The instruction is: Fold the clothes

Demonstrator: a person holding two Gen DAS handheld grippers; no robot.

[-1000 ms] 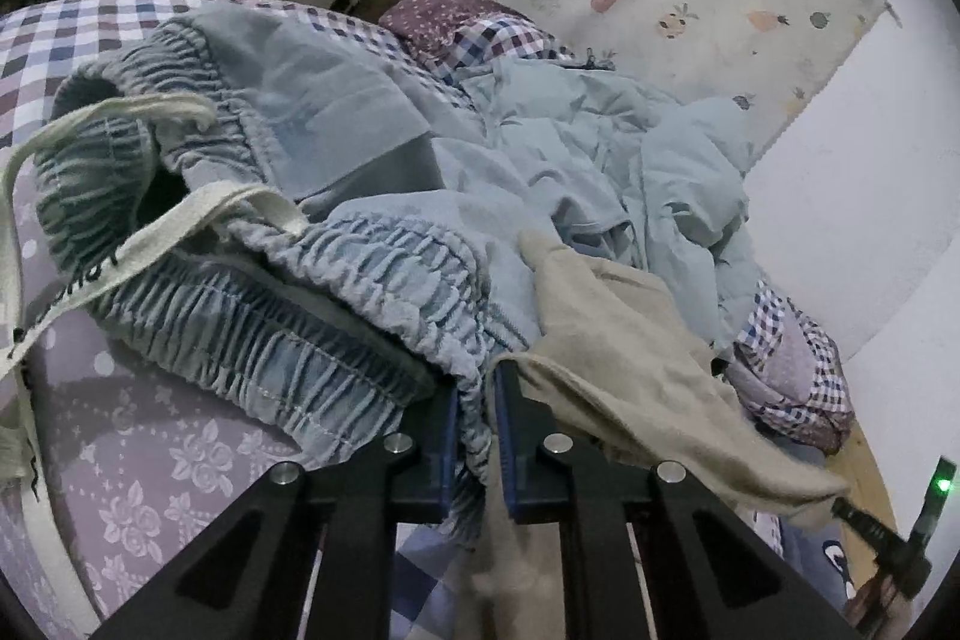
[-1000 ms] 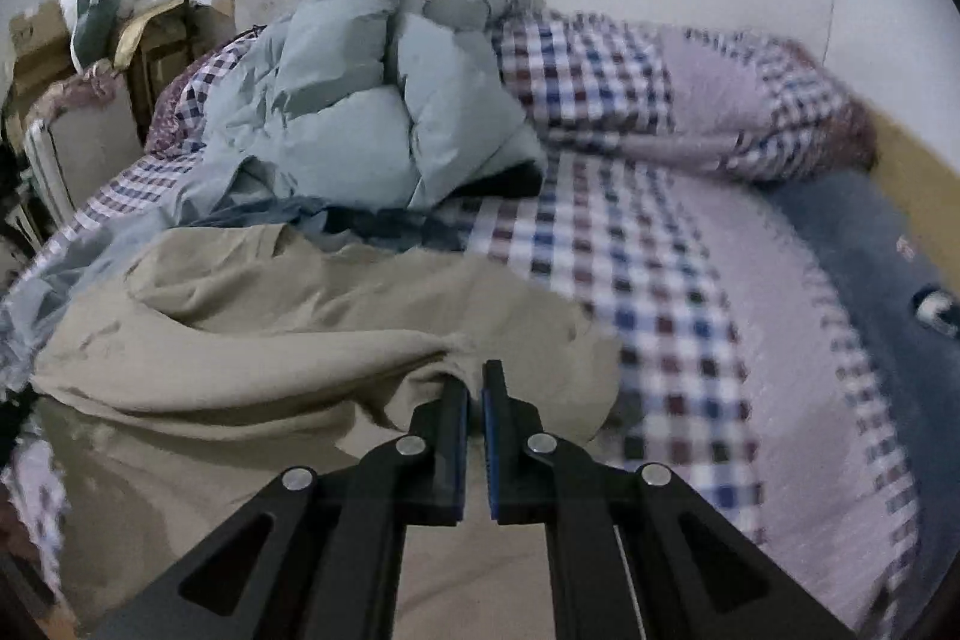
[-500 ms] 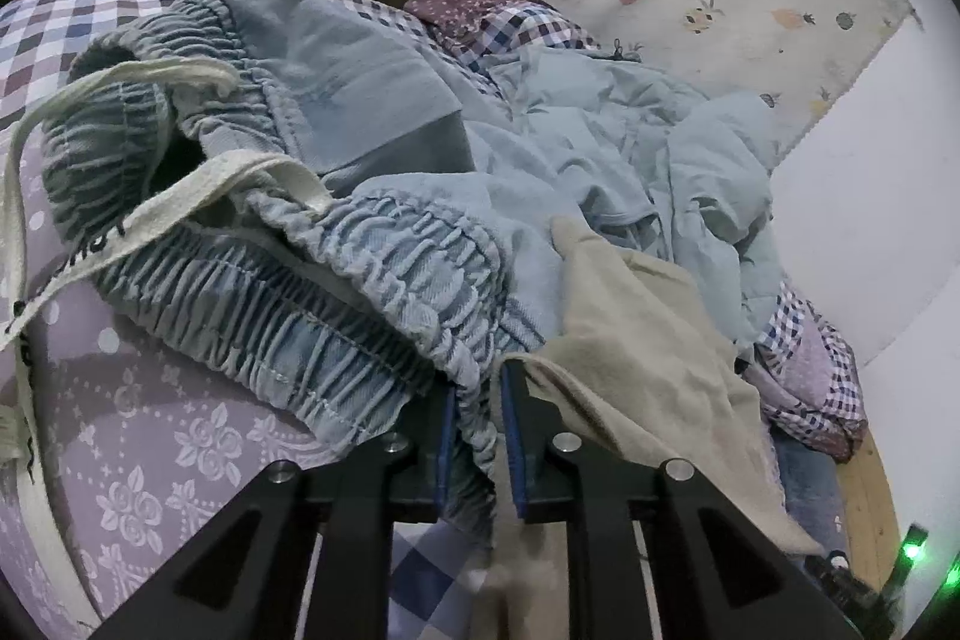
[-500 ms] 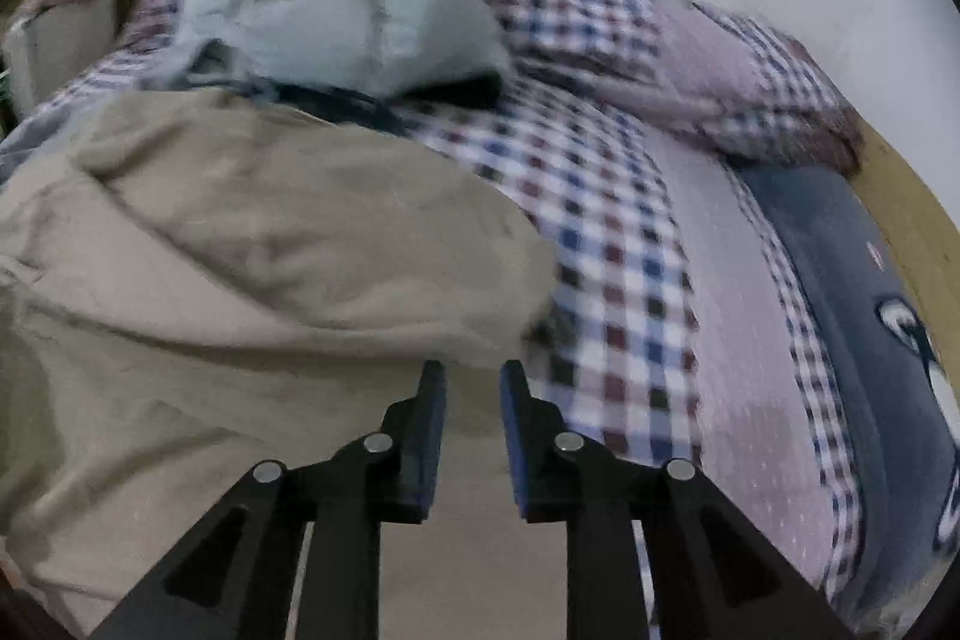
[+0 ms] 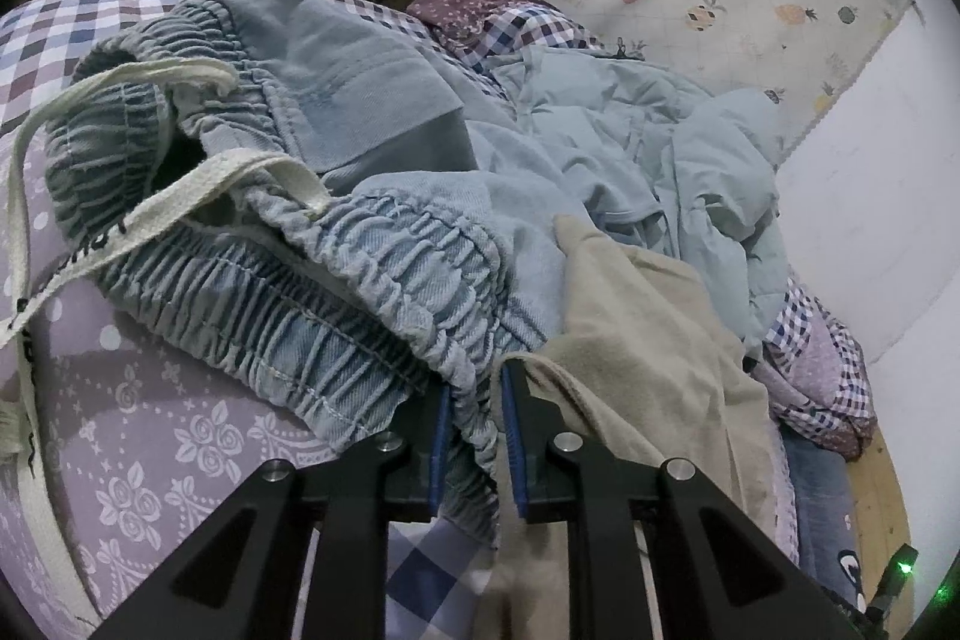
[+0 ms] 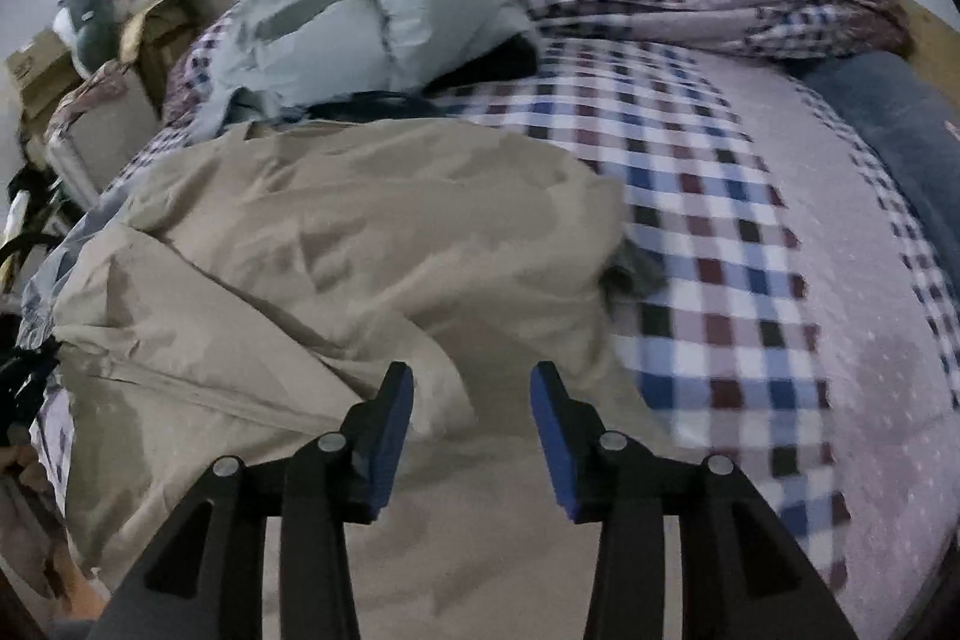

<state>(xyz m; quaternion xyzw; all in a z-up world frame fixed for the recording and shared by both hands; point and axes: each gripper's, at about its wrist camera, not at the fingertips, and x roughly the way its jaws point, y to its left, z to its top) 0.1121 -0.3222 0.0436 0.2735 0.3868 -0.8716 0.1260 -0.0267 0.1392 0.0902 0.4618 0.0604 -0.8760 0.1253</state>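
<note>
Clothes lie heaped on the bed (image 6: 750, 232). Landmark: the beige garment (image 6: 360, 232), spread and creased in front of my right claw (image 6: 471, 403). That claw is released, jaws wide apart, nothing between them. My left claw (image 5: 474, 421) is clenched on gathered cloth where the denim trousers (image 5: 336, 274) waistband meets the beige garment's edge; I cannot tell which layer it pinches. The pale-blue jacket (image 6: 372, 16) sits beyond the beige garment. I judge this a regrasp between folds; next, the right claw needs a free beige edge.
</note>
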